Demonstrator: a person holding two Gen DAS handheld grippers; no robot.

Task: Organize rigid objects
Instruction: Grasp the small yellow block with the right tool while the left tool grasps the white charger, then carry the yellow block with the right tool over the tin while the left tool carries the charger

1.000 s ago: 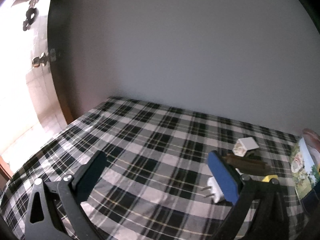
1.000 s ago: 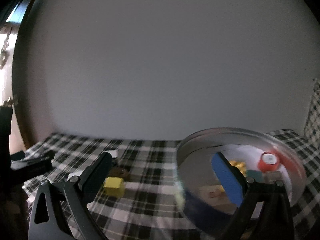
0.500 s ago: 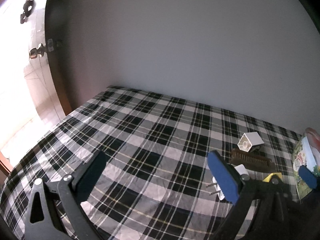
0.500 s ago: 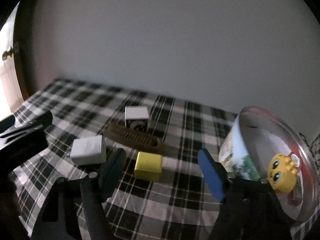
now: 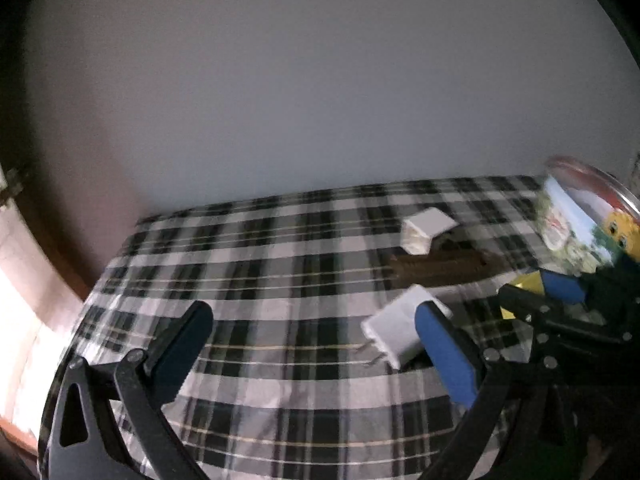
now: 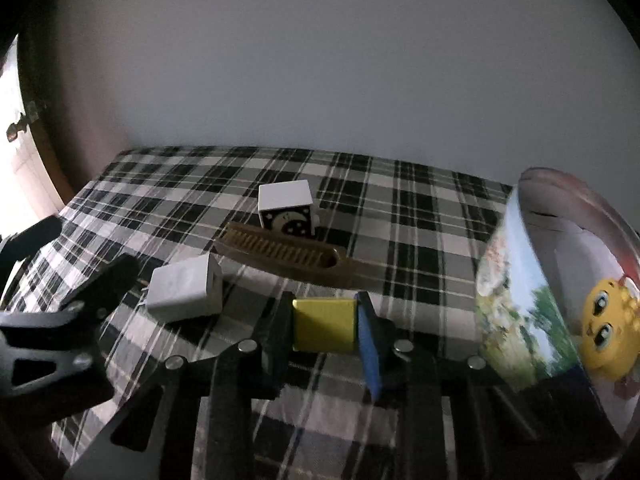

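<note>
**Right jaws clamped on yellow block, left jaws spread and empty**

My right gripper (image 6: 325,326) is down on the plaid cloth (image 6: 400,208), both pads pressed against the sides of the yellow block (image 6: 324,325). Block sits square between them, on or just at the cloth; can't tell if it's lifted.

My left gripper (image 5: 314,344) has its jaws wide apart, nothing between them. It hangs over the cloth, with the white charger (image 5: 394,334) just beyond the right pad. Prongs on the charger point toward the near-left in that view.

Layout from the right wrist cam:
- white charger (image 6: 186,292) lies just left of the yellow block, apart from it
- brown comb (image 6: 288,258) lies flat behind both, running left to right
- white cube (image 6: 285,210) with a dark patterned front face sits just behind the comb, touching or nearly so
- round tin (image 6: 516,304) stands tilted on its side at the right, open mouth facing right, a yellow toy face (image 6: 606,330) inside it

Left wrist view is motion-blurred; it shows the same tin (image 5: 568,228) at far right, near my right gripper (image 5: 560,286).
</note>
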